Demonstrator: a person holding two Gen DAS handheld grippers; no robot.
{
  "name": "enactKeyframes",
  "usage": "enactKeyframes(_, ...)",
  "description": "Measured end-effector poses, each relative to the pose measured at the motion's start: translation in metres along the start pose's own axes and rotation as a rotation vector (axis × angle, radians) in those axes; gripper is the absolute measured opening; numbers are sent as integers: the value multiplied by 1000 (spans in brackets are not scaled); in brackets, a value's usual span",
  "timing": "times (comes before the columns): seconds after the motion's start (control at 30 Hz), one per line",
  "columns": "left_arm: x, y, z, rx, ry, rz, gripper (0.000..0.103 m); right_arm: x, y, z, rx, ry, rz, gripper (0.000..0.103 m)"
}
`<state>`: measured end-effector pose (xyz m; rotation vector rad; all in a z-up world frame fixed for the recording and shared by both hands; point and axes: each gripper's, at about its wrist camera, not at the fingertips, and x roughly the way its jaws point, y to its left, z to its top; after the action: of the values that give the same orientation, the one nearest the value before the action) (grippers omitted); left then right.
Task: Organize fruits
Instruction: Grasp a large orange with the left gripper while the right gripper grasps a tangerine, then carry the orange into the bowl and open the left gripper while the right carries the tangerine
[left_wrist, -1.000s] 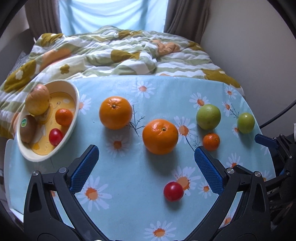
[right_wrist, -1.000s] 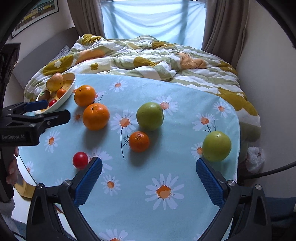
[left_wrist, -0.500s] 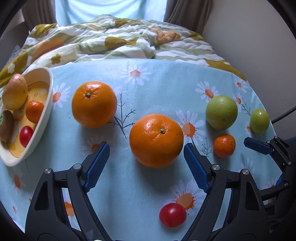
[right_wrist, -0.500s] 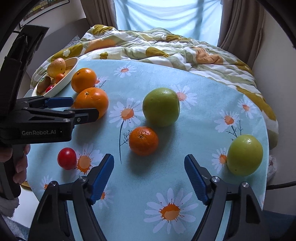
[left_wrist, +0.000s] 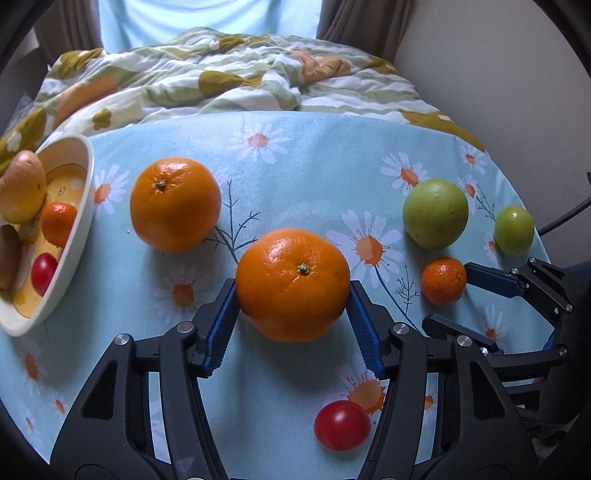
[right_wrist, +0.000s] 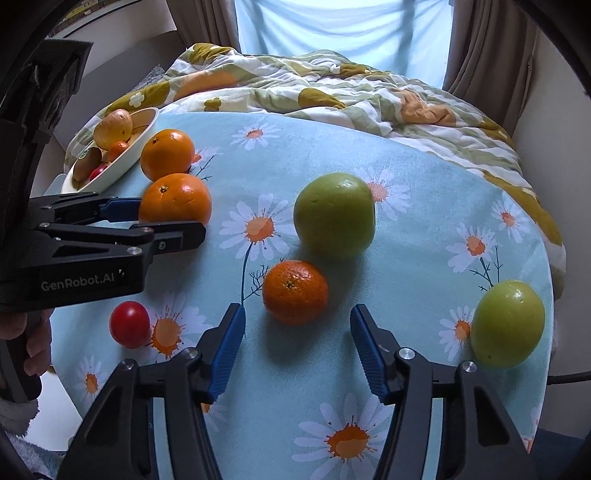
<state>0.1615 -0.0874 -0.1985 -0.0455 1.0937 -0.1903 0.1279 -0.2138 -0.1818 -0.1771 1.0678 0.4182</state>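
My left gripper (left_wrist: 291, 314) has both blue pads against a large orange (left_wrist: 292, 284), which rests on the daisy tablecloth (left_wrist: 314, 158); it also shows in the right wrist view (right_wrist: 176, 201). A second large orange (left_wrist: 175, 204) lies to its left, by the white bowl (left_wrist: 79, 236) of fruit. My right gripper (right_wrist: 297, 343) is open, just short of a small mandarin (right_wrist: 295, 291), its pads apart from it. A big green fruit (right_wrist: 334, 216), a smaller green fruit (right_wrist: 509, 324) and a red tomato (right_wrist: 129, 324) lie around.
The bowl holds a pear (left_wrist: 20, 186), a mandarin, a tomato and a kiwi. A rumpled quilt (left_wrist: 229, 77) lies behind the table. The table's right edge is close to the small green fruit (left_wrist: 514, 230). A black cable (left_wrist: 565, 216) hangs at the right.
My left gripper moved forward and closed its pads onto the large orange. My right gripper moved forward toward the small mandarin and narrowed its opening.
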Motion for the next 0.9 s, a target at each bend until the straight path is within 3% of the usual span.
enactKeyframes(0.4,-8,11,-12,-14,-11,33,64,8,4,11,-14,-13,-7,50)
enactKeyframes(0.5,-12,16,-15,-25,-18,40,64,9,5,13,-15,-7,0,33)
enactKeyframes(0.9,-49,25,-24,-66,-54,35,64,-17,17,17,-27,-44,-2,33)
